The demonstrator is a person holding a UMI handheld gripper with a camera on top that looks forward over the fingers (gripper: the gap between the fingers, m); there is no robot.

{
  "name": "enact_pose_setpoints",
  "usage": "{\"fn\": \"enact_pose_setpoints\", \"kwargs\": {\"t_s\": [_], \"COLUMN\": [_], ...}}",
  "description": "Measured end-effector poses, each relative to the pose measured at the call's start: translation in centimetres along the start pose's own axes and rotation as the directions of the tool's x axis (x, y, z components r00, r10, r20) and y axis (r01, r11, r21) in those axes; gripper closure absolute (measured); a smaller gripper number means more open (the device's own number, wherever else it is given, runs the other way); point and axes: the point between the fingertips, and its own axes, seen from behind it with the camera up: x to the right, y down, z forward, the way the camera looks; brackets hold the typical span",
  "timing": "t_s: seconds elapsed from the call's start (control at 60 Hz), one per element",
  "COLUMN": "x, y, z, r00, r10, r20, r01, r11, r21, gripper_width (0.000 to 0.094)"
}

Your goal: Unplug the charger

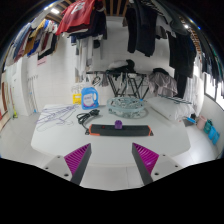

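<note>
Gripper view: black power strip [118,130] with purple charger [118,124] beyond wide-apart fingers [78,157].

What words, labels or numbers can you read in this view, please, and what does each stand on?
None can be read.
The blue container beyond the power strip bears a label too small to make out.
The power strip and the purple charger on it show no legible marking.
The open tool bears none.

gripper [112,158] w/ two dark fingers, ribbed magenta pads [77,158] on inner faces; jaws apart
</note>
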Motion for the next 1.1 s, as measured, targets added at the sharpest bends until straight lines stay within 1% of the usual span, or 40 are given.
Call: {"fn": "enact_pose_setpoints", "kwargs": {"t_s": [0.167,0.183,0.2,0.25,0.467,0.633,0.783,0.833,0.867,0.9,0.917,0.933,0.95,0.983,1.017,1.1], "x": [1.1,1.7,1.7,2.1,2.7,2.6,2.8,2.6,2.3,1.3,1.8,3.3,2.7,3.0,3.0,3.1], "y": [-1.0,-1.7,-1.3,-1.1,-2.4,-3.1,-2.9,-2.8,-2.8,-2.7,-2.6,-2.9,-2.8,-2.9,-3.1,-3.5], "z": [7.6,6.5,8.5,11.8,20.9,25.6,27.2,27.6,27.7,27.8,27.9,28.2,28.2,28.0,28.1,27.7], "r00": [1.000,1.000,1.000,1.000,0.999,0.999,0.999,0.999,0.998,0.995,0.997,1.000,0.999,0.999,0.998,0.994], "r10": [0.018,0.012,0.009,0.008,0.037,0.049,0.044,0.038,0.039,0.030,0.023,-0.014,0.000,0.002,0.008,0.070], "r20": [-0.001,-0.001,-0.003,-0.010,0.006,0.018,0.030,0.038,0.055,0.100,0.076,0.023,0.048,0.051,0.058,0.087], "r01": [-0.018,-0.012,-0.009,-0.008,-0.037,-0.048,-0.043,-0.036,-0.036,-0.025,-0.018,0.016,0.003,0.002,-0.003,-0.060], "r11": [1.000,1.000,1.000,1.000,0.999,0.998,0.998,0.998,0.998,0.998,0.998,0.998,0.998,0.997,0.997,0.992], "r21": [0.007,-0.005,-0.001,-0.001,-0.012,-0.031,-0.050,-0.044,-0.050,-0.057,-0.065,-0.057,-0.066,-0.079,-0.081,-0.108], "gripper_width": [0.0080,0.0081,0.0081,0.0081,0.0080,0.0081,0.0079,0.0075,0.0118,0.0411,0.0558,0.0704,0.0707,0.0764,0.0799,0.0805]}}
